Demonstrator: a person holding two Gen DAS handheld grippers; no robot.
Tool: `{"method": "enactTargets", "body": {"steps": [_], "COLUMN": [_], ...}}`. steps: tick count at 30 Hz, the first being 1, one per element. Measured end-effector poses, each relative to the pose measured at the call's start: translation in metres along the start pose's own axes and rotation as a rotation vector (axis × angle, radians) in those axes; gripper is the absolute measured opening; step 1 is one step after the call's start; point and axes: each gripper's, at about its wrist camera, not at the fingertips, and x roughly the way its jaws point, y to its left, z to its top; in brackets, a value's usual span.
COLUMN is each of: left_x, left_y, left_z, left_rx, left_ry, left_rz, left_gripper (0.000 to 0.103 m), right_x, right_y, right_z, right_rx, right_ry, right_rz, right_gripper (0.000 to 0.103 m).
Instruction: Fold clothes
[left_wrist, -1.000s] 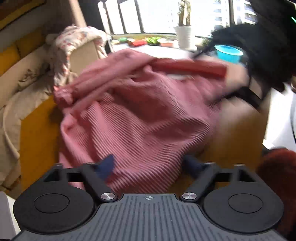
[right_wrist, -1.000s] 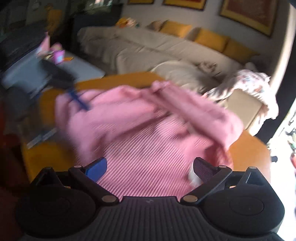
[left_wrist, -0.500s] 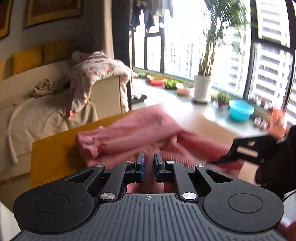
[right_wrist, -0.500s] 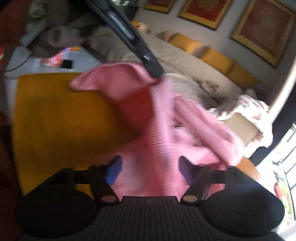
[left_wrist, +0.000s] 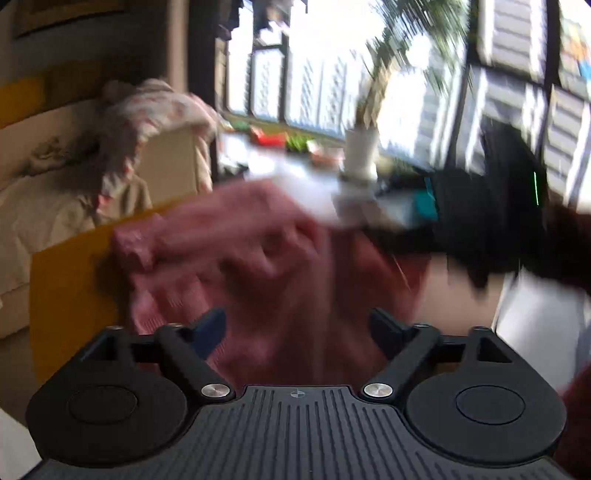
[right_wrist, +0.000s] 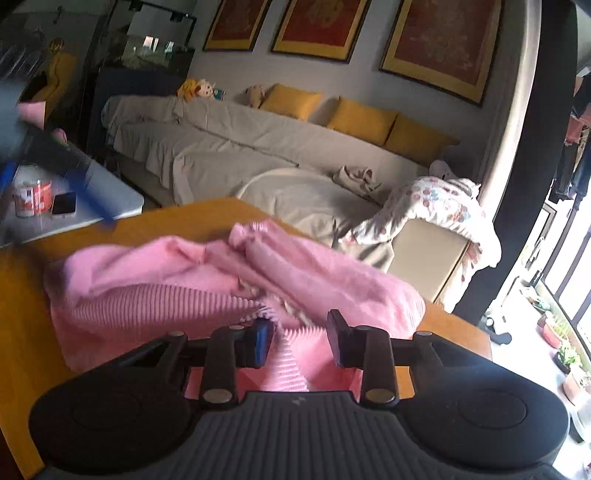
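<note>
Pink sweater (right_wrist: 229, 280) lies bunched at your twelve o'clock on the table (right_wrist: 22, 332), seemingly barely folded; left gripper (left_wrist: 299, 328) gapes empty, right gripper (right_wrist: 297, 339) half-open around a ridge of cloth, unclamped.

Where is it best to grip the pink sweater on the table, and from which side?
Probably the ribbed hem of the sweater, from the near edge: it lies flat and thin between the open right gripper fingers, while the sleeves are bunched on top.

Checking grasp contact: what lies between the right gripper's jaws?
In the right wrist view, a ribbed fold of the pink sweater runs up between the open jaws of the right gripper; whether either jaw touches it is unclear.
</note>
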Motion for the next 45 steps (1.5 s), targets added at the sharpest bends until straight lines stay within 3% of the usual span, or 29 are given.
{"method": "enactTargets", "body": {"steps": [2,4,6,8,11,15,19,21,25,30,31,33,35,39,41,45], "left_x": [0.014,0.022,0.027,0.025,0.010,-0.016,-0.054,-0.064,-0.054,-0.026,-0.030,-0.042,-0.055,-0.054,-0.040,-0.016], "left_y": [-0.009,-0.005,0.007,0.029,0.057,0.072,0.060,0.051,0.036,0.027,0.026,0.029,0.037,0.039,0.038,0.032], "left_z": [-0.013,-0.017,-0.017,-0.012,-0.002,0.020,0.035,0.031,-0.015,-0.083,-0.087,-0.083,-0.071,-0.046,-0.041,-0.032], "left_rx": [0.070,0.091,0.087,-0.002,-0.157,-0.310,-0.335,-0.315,-0.306,-0.322,-0.312,-0.321,-0.332,-0.344,-0.353,-0.342], "left_ry": [0.053,0.065,0.057,0.021,-0.049,-0.141,-0.247,-0.258,-0.137,0.093,0.090,0.062,-0.008,-0.090,-0.084,-0.072], "left_rz": [0.081,0.174,0.259,0.305,0.284,0.149,0.045,0.036,0.065,0.010,-0.004,-0.034,-0.043,-0.019,-0.001,0.010], "left_gripper": [0.091,0.076,0.031,0.013,0.008,0.005,0.005,0.005,0.005,0.033,0.038,0.065,0.074,0.080,0.086,0.086], "right_x": [-0.002,-0.002,-0.001,0.001,0.001,-0.015,-0.031,-0.052,-0.075,-0.083,-0.088,-0.098,-0.103,-0.086,-0.064,-0.041], "right_y": [-0.003,-0.005,-0.004,-0.002,0.000,-0.011,-0.021,-0.029,-0.026,-0.030,-0.037,-0.049,-0.056,-0.053,-0.040,-0.030], "right_z": [0.006,0.008,0.005,-0.003,-0.020,-0.023,-0.026,-0.018,-0.043,-0.102,-0.108,-0.107,-0.096,-0.076,-0.073,-0.080], "right_rx": [0.003,-0.001,-0.022,-0.054,-0.105,-0.120,-0.136,-0.115,-0.080,0.047,0.098,0.215,0.314,0.368,0.318,0.286], "right_ry": [-0.014,-0.018,0.003,0.044,0.106,0.105,0.103,0.062,0.106,0.254,0.262,0.232,0.166,0.099,0.123,0.176], "right_rz": [-0.007,-0.017,-0.023,-0.025,-0.042,-0.089,-0.137,-0.175,-0.188,-0.193,-0.193,-0.174,-0.135,-0.063,-0.057,-0.086], "right_gripper": [0.031,0.031,0.031,0.031,0.031,0.027,0.024,0.024,0.024,0.024,0.027,0.038,0.049,0.053,0.055,0.058]}}
